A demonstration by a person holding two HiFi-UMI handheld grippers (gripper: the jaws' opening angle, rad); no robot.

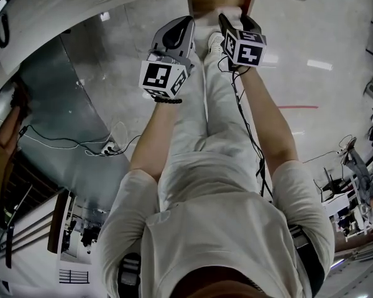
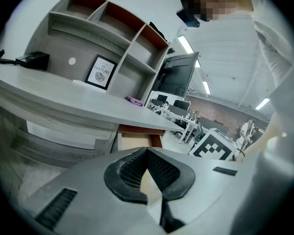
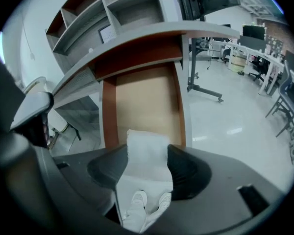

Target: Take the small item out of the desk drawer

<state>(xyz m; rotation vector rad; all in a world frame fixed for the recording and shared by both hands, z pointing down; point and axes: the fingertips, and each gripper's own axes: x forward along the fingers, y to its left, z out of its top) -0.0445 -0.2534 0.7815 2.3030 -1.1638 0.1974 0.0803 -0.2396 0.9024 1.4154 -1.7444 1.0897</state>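
Extraction is the step in hand, and it looks nearly done. The right claw (image 3: pixel 147 163) stands partly open around the small white item (image 3: pixel 146 141), with one pad on each of its sides. The item hangs over the near end of the open drawer (image 3: pixel 147 99), whose tan bottom shows nothing else in it. The drawer sits just under the front edge of the desk (image 2: pixel 78 99), so the safe path is probably up only a little and then toward the near side, away from the desk's underside. The squeeze should hold as it is: the item looks pale and possibly soft, so more pressure may crush it, and any slackening could drop it back in. Tilting the claw could let the item slide between the pads. The left claw (image 2: pixel 147 153) is closed tip to tip on nothing, and does best staying clear on the left.
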